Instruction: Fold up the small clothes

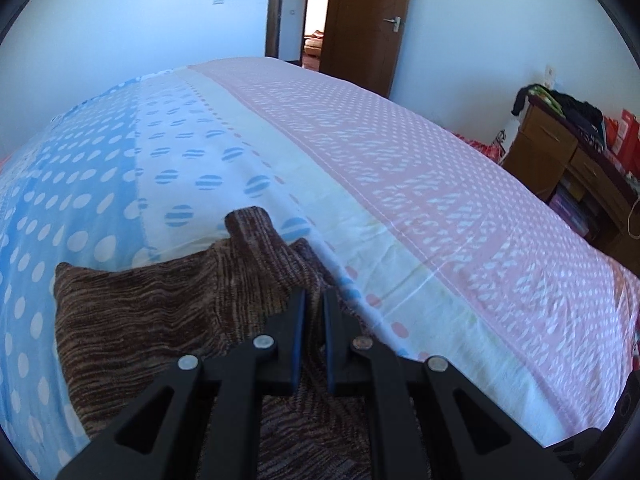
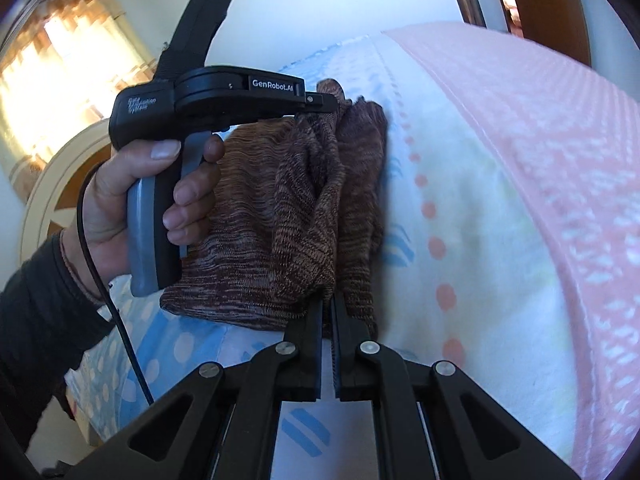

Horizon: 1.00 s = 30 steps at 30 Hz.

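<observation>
A small brown knitted garment (image 1: 160,320) lies on the bed, partly folded over itself; it also shows in the right wrist view (image 2: 280,216). My left gripper (image 1: 314,300) is shut on a raised fold of the garment at its right side. In the right wrist view the left gripper's fingertips (image 2: 320,101) pinch the garment's far edge, and a hand holds its handle. My right gripper (image 2: 327,312) is shut on the garment's near edge.
The bed sheet (image 1: 400,200) is spotted, with blue, cream and pink bands. A wooden desk (image 1: 560,152) with clothes and red bags stands right of the bed. A brown door (image 1: 368,20) is open beyond the bed. A curtained window (image 2: 60,80) is at the left.
</observation>
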Each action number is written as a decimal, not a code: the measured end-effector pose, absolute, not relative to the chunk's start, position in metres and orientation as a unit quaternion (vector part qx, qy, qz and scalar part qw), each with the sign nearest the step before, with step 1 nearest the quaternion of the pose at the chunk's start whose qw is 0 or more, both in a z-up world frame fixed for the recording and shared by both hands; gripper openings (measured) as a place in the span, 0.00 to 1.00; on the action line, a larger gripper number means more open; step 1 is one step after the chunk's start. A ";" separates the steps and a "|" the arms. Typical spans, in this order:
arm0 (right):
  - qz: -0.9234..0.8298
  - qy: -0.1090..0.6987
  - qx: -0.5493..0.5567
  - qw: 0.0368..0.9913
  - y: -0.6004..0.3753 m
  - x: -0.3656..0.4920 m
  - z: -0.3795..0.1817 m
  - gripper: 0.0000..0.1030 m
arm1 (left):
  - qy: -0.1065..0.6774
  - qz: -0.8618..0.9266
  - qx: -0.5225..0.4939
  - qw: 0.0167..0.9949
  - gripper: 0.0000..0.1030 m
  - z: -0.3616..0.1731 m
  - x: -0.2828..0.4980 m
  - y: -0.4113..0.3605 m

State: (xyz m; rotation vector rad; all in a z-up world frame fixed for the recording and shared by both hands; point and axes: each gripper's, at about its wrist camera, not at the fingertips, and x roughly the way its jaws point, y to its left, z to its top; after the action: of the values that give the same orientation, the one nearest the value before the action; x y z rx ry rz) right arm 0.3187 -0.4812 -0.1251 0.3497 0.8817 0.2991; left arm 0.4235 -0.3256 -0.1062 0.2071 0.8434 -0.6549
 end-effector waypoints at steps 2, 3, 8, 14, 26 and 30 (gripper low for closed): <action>0.144 0.422 0.176 0.877 -0.482 0.316 -0.125 0.03 | 0.400 -0.315 0.108 0.854 0.09 -0.109 0.419 -0.331; 0.143 0.422 0.177 0.878 -0.482 0.315 -0.124 0.03 | 0.399 -0.320 0.110 0.852 0.06 -0.110 0.417 -0.333; 0.140 0.425 0.162 0.880 -0.477 0.309 -0.125 0.03 | 0.376 -0.318 0.153 0.857 0.12 -0.112 0.400 -0.343; 0.129 0.394 0.175 0.893 -0.498 0.306 -0.118 0.17 | 0.316 -0.298 0.141 0.890 0.71 -0.080 0.370 -0.285; 0.188 0.371 0.127 0.900 -0.446 0.367 -0.078 0.21 | 0.358 -0.211 0.181 0.891 0.77 -0.140 0.329 -0.210; 0.094 0.437 0.131 0.885 -0.461 0.396 -0.116 0.18 | 0.385 -0.228 0.139 0.883 0.81 -0.142 0.329 -0.199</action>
State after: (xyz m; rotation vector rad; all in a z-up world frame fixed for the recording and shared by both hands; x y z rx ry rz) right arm 0.3959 -0.4614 -0.1159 0.2730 0.9089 0.1953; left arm 0.3295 -0.1991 -0.1420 0.2901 0.8005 -0.4751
